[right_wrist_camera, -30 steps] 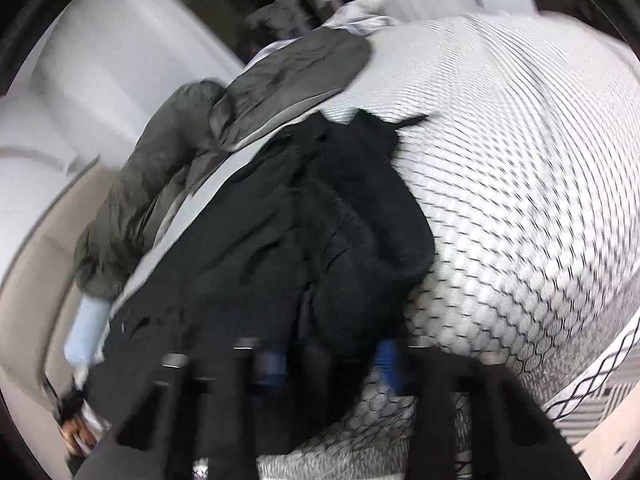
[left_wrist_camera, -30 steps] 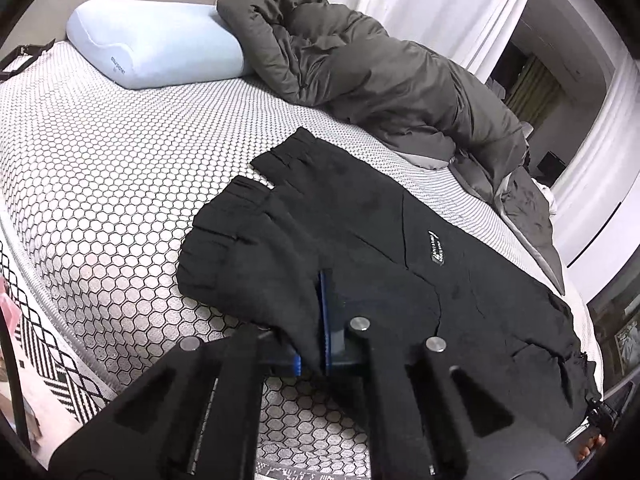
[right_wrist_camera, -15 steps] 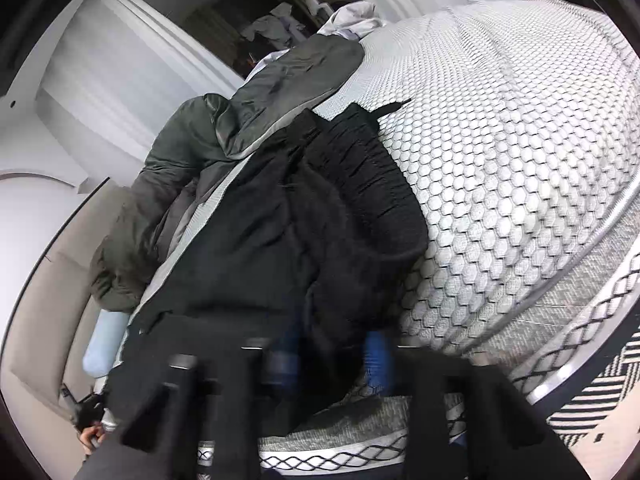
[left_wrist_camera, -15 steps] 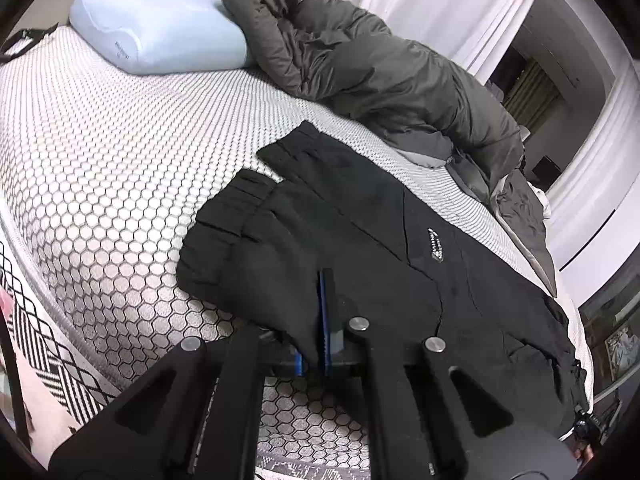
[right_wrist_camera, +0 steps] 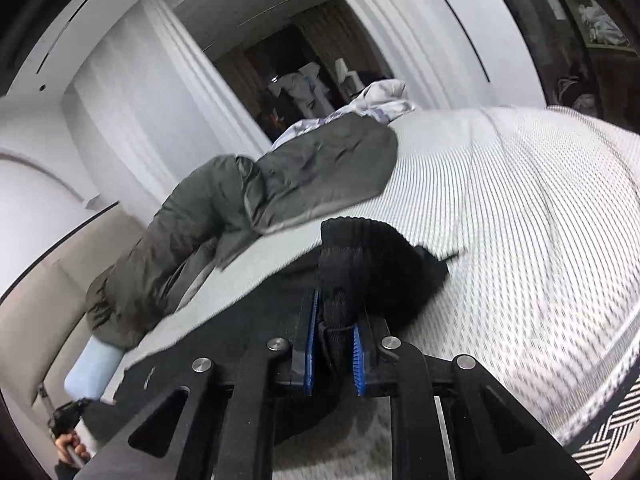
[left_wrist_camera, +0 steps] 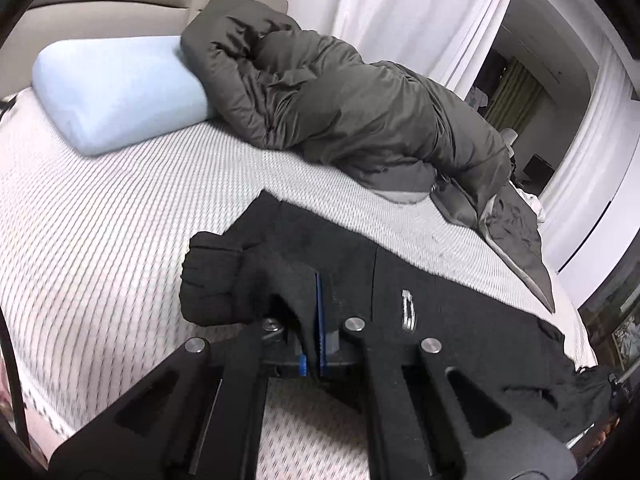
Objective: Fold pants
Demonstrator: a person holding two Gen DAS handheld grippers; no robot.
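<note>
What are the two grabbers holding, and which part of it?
Both hold the black pants. The left gripper pinches a fold near the leg cuffs; the right gripper, its jaws closing, grips the bunched fabric at the ribbed waistband end.

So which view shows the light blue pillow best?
Left wrist view: the pillow lies nearly whole at the head of the bed, one end under the grey duvet. The right wrist view shows only its end below the duvet.

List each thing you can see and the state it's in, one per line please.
black pants: spread on the bed, near edge lifted
left gripper: shut on the pants' leg end
right gripper: closing on the ribbed waistband
grey duvet: bunched up
blue pillow: lying flat
mattress: uncovered
</note>
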